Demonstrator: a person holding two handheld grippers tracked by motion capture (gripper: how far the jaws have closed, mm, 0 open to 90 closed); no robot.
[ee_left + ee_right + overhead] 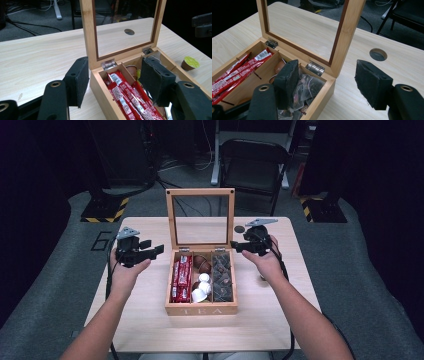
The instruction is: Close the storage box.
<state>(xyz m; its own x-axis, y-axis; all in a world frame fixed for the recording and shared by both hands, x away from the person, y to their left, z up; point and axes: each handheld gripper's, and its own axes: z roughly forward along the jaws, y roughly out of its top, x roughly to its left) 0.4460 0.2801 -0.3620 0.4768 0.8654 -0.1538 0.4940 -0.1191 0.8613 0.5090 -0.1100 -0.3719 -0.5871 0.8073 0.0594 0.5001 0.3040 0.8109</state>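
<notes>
A wooden tea box (201, 309) sits mid-bench (145, 330), its glass-paned lid (200, 192) standing upright at the box's twelve o'clock edge; inside are three compartments: red sachets (182, 279) at nine o'clock, brown and white capsules (201, 281) in the middle, dark packets (222, 276) at three o'clock. The left gripper (156, 249) hangs at ten o'clock of the box, clear of it, fingers apart with nothing between them; the right gripper (236, 245) hangs at two o'clock, just beside the lid's hinge corner, likewise parted and empty. A small capsule (262, 278) lies on the bench at three o'clock of the box; a folding chair (254, 165) stands beyond the bench at twelve o'clock.
</notes>
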